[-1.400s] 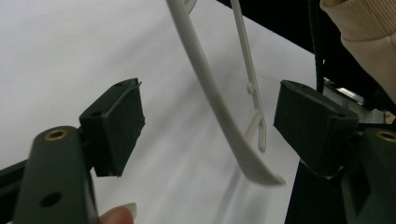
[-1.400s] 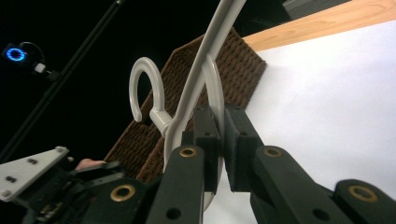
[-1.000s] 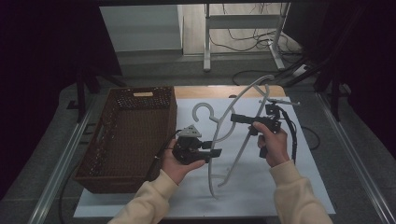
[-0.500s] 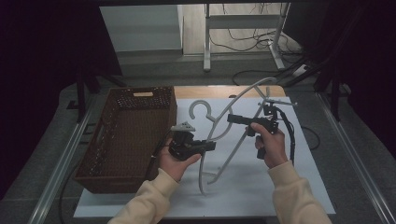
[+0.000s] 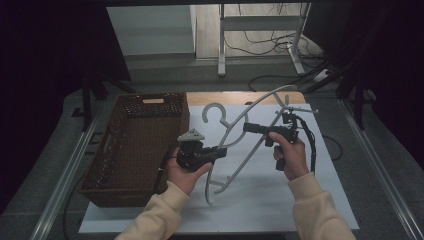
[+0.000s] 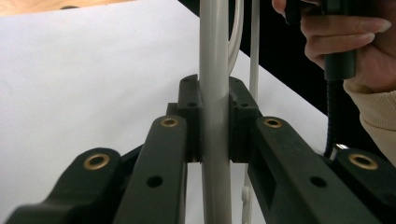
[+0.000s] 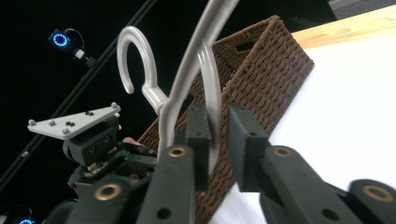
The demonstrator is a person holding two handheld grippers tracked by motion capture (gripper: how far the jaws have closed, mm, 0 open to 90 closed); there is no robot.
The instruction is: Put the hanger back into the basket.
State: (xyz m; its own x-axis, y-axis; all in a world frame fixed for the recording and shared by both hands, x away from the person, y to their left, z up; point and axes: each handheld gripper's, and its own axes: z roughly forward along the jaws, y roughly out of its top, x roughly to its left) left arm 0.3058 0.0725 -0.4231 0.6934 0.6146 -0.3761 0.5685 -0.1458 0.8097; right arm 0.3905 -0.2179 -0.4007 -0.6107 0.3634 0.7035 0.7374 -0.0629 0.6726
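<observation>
At frame centre, the left gripper (image 5: 220, 150) clamps the grey hanger (image 5: 250, 145) above the table (image 5: 320, 200). The right gripper's (image 7: 218, 122) fingers have just been opening, hanger between them. Best free the right fully before moving toward the basket (image 5: 135, 145).

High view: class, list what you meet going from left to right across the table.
Wicker basket → left claw, shut on the hanger → white hanger → right claw, jaws just opening around the hanger → cable.
</observation>
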